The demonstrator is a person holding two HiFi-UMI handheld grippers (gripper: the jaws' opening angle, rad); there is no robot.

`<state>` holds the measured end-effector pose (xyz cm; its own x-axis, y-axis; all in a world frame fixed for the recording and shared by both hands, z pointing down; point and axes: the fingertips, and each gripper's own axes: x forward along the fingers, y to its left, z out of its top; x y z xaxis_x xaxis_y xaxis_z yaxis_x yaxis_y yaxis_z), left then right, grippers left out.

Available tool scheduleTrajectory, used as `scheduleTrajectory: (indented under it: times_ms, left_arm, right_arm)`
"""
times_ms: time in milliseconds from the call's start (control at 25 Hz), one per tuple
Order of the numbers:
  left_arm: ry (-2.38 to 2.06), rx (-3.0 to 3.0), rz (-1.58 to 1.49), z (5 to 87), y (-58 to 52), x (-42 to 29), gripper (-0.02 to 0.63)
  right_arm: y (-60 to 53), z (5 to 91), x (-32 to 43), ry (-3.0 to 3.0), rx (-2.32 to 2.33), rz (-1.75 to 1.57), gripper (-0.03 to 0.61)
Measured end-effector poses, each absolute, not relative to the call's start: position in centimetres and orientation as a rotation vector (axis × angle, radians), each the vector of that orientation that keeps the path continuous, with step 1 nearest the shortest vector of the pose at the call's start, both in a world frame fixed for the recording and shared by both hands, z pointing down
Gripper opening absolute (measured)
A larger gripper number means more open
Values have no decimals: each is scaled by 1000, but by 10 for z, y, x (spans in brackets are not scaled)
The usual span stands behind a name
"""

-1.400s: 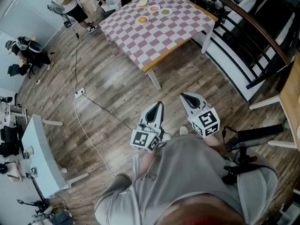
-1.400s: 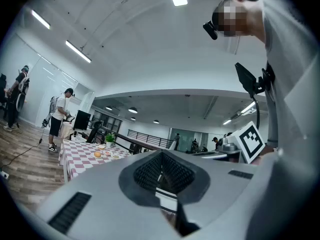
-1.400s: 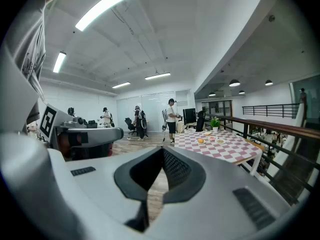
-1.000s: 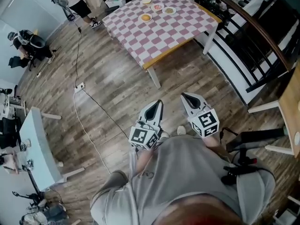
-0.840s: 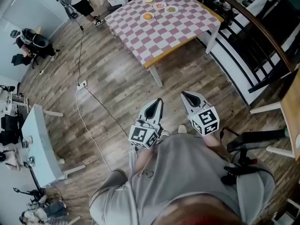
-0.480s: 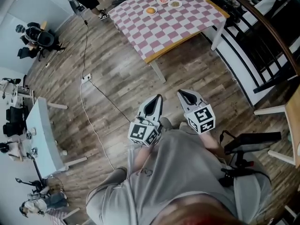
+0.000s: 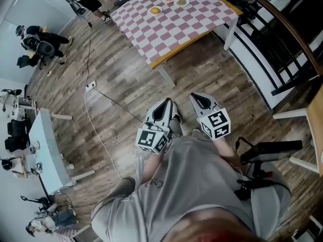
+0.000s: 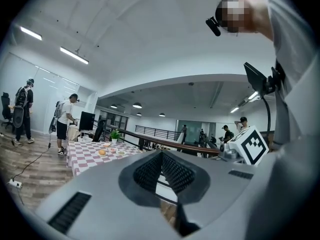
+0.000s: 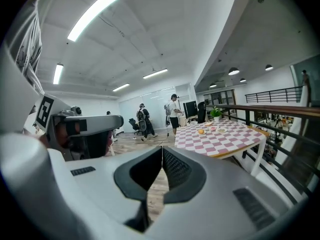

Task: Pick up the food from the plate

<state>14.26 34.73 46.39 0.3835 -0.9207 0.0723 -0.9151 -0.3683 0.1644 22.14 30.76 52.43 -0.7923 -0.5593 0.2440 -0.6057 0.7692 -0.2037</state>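
The grey left gripper (image 7: pixel 168 103) and grey right gripper (image 7: pixel 194 97) point forward side by side, jaws pressed together, nothing between them.

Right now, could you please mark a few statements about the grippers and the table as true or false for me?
1. The left gripper and the right gripper are both shut and empty. True.
2. The plates of food stand on a pink-and-white checkered table. True.
3. The right gripper is holding a bun. False: nothing is between its jaws, which are together.
4. Both grippers hover over the table. False: they are over the wooden floor, well short of the table.
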Motion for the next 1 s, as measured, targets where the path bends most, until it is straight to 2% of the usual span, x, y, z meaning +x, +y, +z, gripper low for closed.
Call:
scheduleTrajectory:
  times_ms: [320, 1000]
  left_arm:
    - [-1630, 2479, -59, 468, 325, 140, 9]
    - [-1572, 2418, -176, 496, 236, 70, 9]
  right_arm:
    - [288, 537, 217, -2760, 950, 436, 14]
    - [209, 553, 153, -2656, 932, 441, 14]
